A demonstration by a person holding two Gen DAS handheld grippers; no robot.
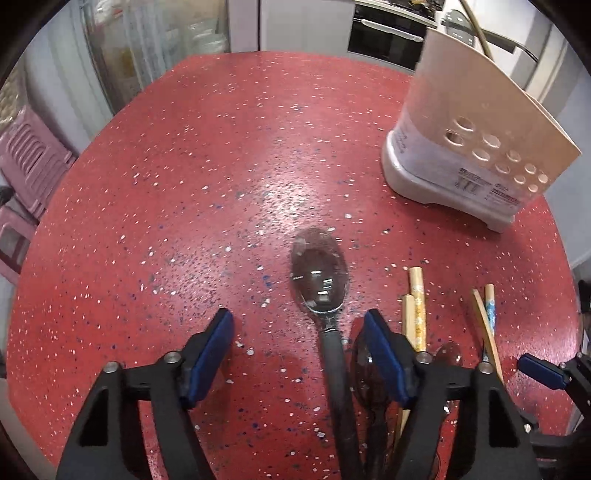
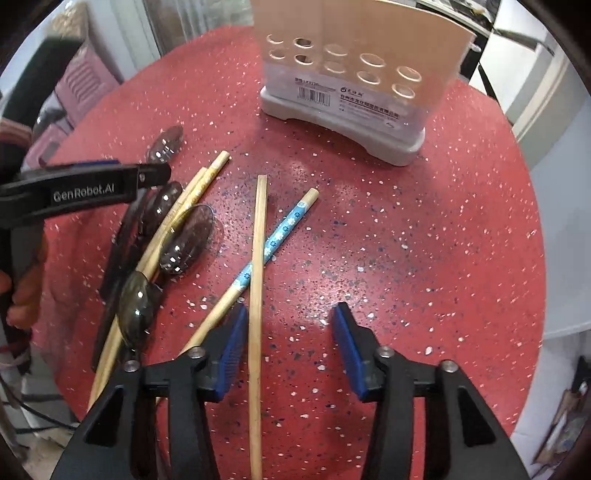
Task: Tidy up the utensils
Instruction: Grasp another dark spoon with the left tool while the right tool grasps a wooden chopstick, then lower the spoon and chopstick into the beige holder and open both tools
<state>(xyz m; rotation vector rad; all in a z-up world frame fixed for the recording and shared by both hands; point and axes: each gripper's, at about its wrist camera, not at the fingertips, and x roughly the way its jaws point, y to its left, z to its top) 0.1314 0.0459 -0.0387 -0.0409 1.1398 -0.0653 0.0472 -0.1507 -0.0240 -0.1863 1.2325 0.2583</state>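
On the red speckled table (image 1: pixel 184 184) stands a beige utensil holder (image 1: pixel 476 147) with round holes, also in the right wrist view (image 2: pixel 354 74). My left gripper (image 1: pixel 299 328) is open; a dark clear spoon (image 1: pixel 321 273) lies between its fingers, handle running back under them. More spoons (image 2: pixel 188 236) and chopsticks lie in a pile beside it. My right gripper (image 2: pixel 290 321) is open; a plain bamboo chopstick (image 2: pixel 256 295) lies between its fingers near the left pad, crossing a blue-flowered chopstick (image 2: pixel 280 232). The left gripper (image 2: pixel 92 184) shows over the spoon pile.
Pink plastic stools (image 1: pixel 29 166) stand past the table's left edge. An oven (image 1: pixel 388 33) and cabinets are behind the table. Yellow-patterned chopsticks (image 1: pixel 417 306) lie right of my left gripper.
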